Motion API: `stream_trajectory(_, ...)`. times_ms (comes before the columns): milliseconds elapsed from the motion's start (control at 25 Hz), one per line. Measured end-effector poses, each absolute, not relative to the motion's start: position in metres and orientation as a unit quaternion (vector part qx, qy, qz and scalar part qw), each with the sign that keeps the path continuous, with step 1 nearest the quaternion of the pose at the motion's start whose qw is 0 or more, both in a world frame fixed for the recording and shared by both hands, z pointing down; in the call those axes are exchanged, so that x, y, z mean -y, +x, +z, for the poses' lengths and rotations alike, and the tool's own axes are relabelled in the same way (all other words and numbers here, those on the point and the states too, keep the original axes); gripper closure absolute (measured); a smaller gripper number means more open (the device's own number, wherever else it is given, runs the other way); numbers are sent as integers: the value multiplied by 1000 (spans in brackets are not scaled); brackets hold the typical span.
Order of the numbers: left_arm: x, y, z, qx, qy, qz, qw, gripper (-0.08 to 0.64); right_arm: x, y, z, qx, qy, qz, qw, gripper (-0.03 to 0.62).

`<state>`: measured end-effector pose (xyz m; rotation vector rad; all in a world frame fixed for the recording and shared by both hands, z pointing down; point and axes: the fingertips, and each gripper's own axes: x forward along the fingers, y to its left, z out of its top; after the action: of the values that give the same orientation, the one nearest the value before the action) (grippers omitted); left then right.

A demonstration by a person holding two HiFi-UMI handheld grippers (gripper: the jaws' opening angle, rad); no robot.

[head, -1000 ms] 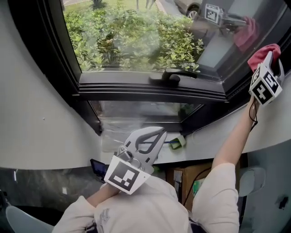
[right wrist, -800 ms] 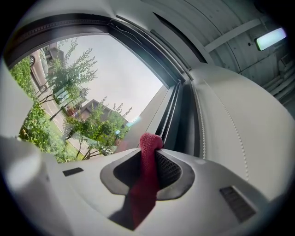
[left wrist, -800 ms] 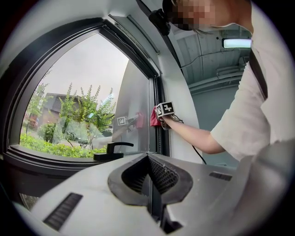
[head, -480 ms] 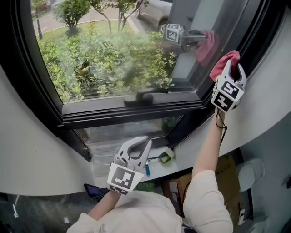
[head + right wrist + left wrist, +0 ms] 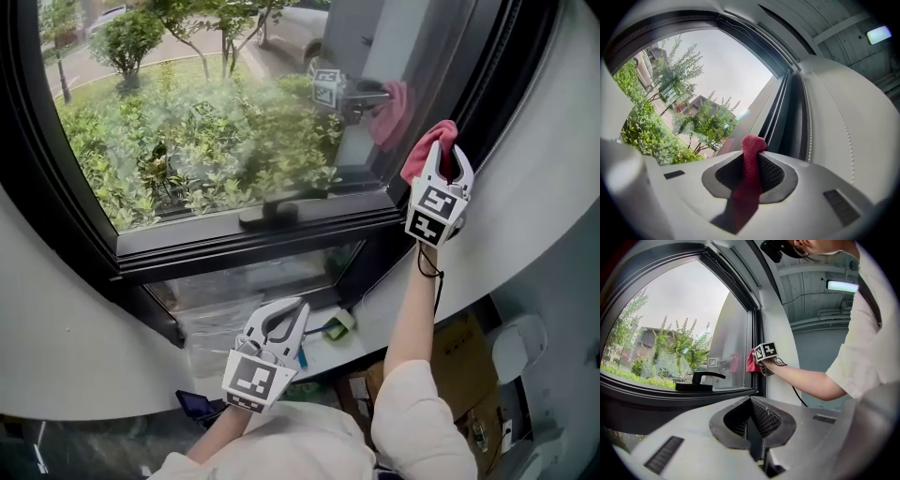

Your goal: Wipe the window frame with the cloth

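The black window frame [image 5: 487, 84] runs up the right side of the glass. My right gripper [image 5: 447, 142] is shut on a red cloth [image 5: 424, 147] and holds it against that right upright, a little above the lower right corner. In the right gripper view the red cloth [image 5: 751, 161] sticks out between the shut jaws of my right gripper [image 5: 753, 157], beside the window frame [image 5: 787, 110]. My left gripper [image 5: 292, 309] hangs low over the sill, shut and holding nothing. Past my left gripper [image 5: 751, 403], its own view shows the cloth [image 5: 751, 363] on the frame.
A black window handle [image 5: 272, 211] lies on the lower sash rail. A small green object [image 5: 342, 323] rests on the white ledge [image 5: 412, 309] below the window. A cardboard box [image 5: 459, 366] stands lower right. The glass reflects the right gripper and cloth.
My right gripper has carried the cloth down the right upright toward the lower corner. The head view has swung, so more glass shows. My left gripper has stayed low and shut.
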<state>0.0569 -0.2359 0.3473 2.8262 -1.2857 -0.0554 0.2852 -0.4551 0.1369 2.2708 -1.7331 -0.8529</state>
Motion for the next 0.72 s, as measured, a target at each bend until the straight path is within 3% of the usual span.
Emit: stream_trajectory(720, 232, 56, 343, 409, 912, -24, 24, 552, 456, 286, 197, 596, 751, -256, 119, 503)
